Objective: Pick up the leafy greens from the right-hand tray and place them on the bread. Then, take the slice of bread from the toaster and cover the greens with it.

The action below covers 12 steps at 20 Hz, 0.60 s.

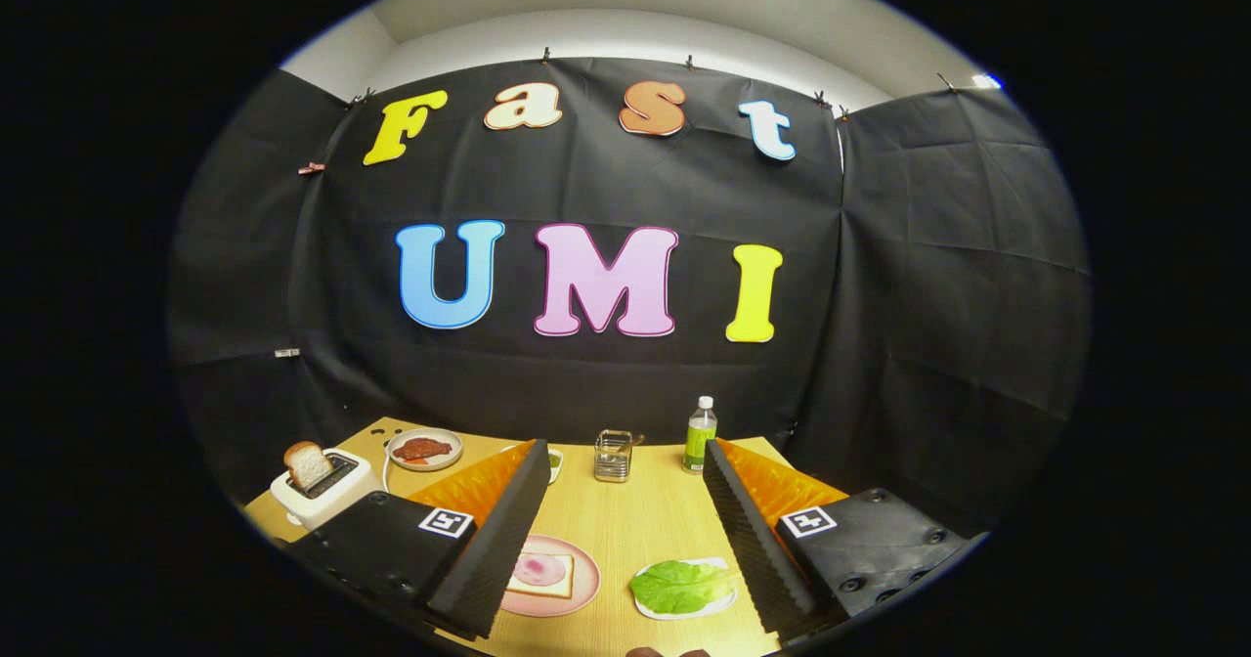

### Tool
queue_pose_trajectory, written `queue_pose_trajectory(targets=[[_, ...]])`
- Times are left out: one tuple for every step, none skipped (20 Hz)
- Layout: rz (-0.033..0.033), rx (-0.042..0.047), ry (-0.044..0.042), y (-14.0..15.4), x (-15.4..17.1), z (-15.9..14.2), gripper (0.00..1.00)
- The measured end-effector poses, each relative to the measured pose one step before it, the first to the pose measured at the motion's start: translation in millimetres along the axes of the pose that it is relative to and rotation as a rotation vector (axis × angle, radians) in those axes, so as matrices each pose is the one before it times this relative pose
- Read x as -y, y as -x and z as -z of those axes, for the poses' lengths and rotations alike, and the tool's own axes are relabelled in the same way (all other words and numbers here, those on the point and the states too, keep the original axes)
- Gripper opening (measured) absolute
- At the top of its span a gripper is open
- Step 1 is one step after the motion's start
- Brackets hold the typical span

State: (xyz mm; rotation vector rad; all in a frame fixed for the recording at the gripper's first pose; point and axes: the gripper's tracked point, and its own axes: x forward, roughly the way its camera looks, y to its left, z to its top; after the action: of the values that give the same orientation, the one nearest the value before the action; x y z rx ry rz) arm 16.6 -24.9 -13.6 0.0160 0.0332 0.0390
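Observation:
My gripper (625, 457) is open, its two fingers spread wide above the wooden table (635, 520) with nothing between them. Below and between the fingers, a green leaf (679, 586) lies on a small white tray (721, 603) near the right finger. To its left a slice of bread topped with a pink round slice (540, 574) rests on a pink plate (584, 589), partly hidden by the left finger. A white toaster (323, 491) stands beyond the left finger with a bread slice (308, 463) sticking up from its slot.
A white plate holding a reddish-brown piece (424, 449) sits behind the toaster. A small metal holder (614, 456) and a green-labelled bottle (700, 434) stand at the table's far edge. A small green-filled dish (555, 461) peeks past the left finger.

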Motion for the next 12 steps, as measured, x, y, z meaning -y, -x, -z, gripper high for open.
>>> queue_pose_trajectory(targets=[[-0.00162,-0.00678,-0.00307,-1.51,2.57,2.69,0.98],[-0.00055,-0.00807,-0.00212,-1.01,3.36,3.75,0.98],[0.00049,-0.00874,-0.00293,-2.69,3.38,4.07,0.98],[-0.00281,-0.01119,-0.00324,-2.64,2.37,3.70,0.98],[-0.00276,-0.01330,-0.00351,-3.13,1.84,4.18,0.98],[-0.00229,-0.01273,-0.00272,-2.35,1.39,4.09,0.98],[-0.00467,-0.01185,-0.00202,-3.35,0.98,3.52,0.98],[-0.00424,-0.01394,0.00074,-3.05,1.66,4.55,0.98],[-0.00437,-0.01556,0.00239,-4.06,1.06,4.71,0.98],[-0.00699,-0.01570,0.00236,-3.11,1.06,5.39,0.98],[-0.01302,-0.02276,0.00700,-4.67,0.29,8.25,0.98],[-0.00592,-0.01618,0.00662,-2.83,1.36,5.77,0.98]])
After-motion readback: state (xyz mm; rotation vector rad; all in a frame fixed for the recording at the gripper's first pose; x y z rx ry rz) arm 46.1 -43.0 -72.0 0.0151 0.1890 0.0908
